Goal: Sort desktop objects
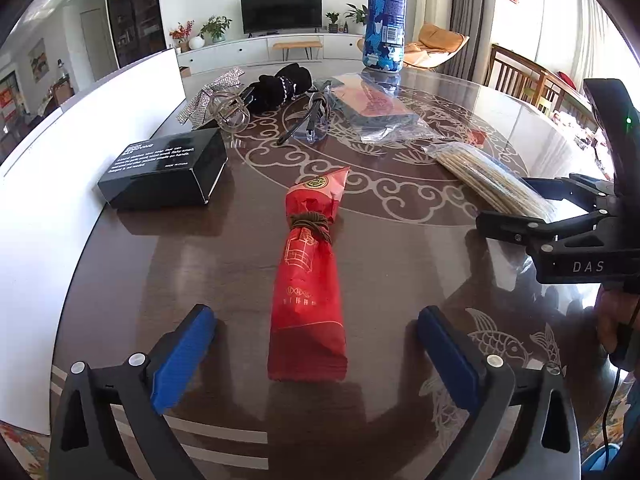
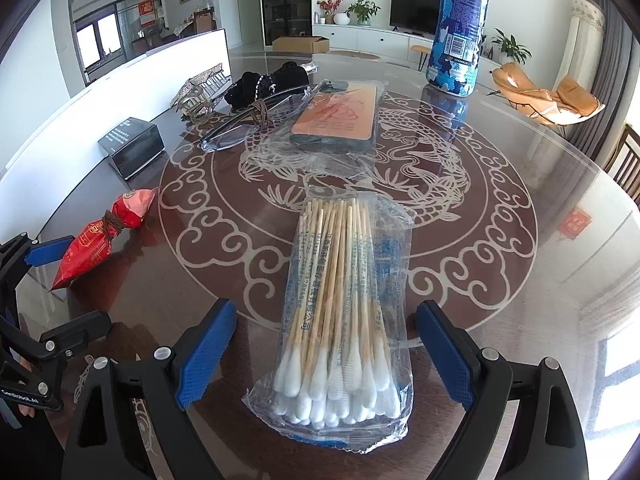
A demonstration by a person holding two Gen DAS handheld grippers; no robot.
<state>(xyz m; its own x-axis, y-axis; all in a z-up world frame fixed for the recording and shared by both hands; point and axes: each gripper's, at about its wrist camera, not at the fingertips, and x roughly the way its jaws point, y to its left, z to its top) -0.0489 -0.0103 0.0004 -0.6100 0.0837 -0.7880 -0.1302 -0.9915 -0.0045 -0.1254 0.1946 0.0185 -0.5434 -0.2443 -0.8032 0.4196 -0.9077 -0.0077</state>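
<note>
A red tied packet (image 1: 310, 276) lies on the round table between the open blue fingers of my left gripper (image 1: 316, 320); it also shows in the right wrist view (image 2: 102, 236). A clear bag of cotton swabs (image 2: 340, 320) lies between the open fingers of my right gripper (image 2: 326, 318), untouched. In the left wrist view the swab bag (image 1: 492, 180) sits at the right, with my right gripper (image 1: 504, 204) open around its near end. My left gripper (image 2: 48, 276) shows at the right wrist view's left edge.
A black box (image 1: 164, 172), sparkly bow (image 1: 208, 100), clear hair clip (image 1: 232, 114), black cloth item (image 1: 280, 86), glasses (image 1: 312, 120), wrapped flat case (image 2: 336, 120) and tall blue bottle (image 2: 460, 28) stand farther back. A white board (image 1: 60, 184) borders the table's left.
</note>
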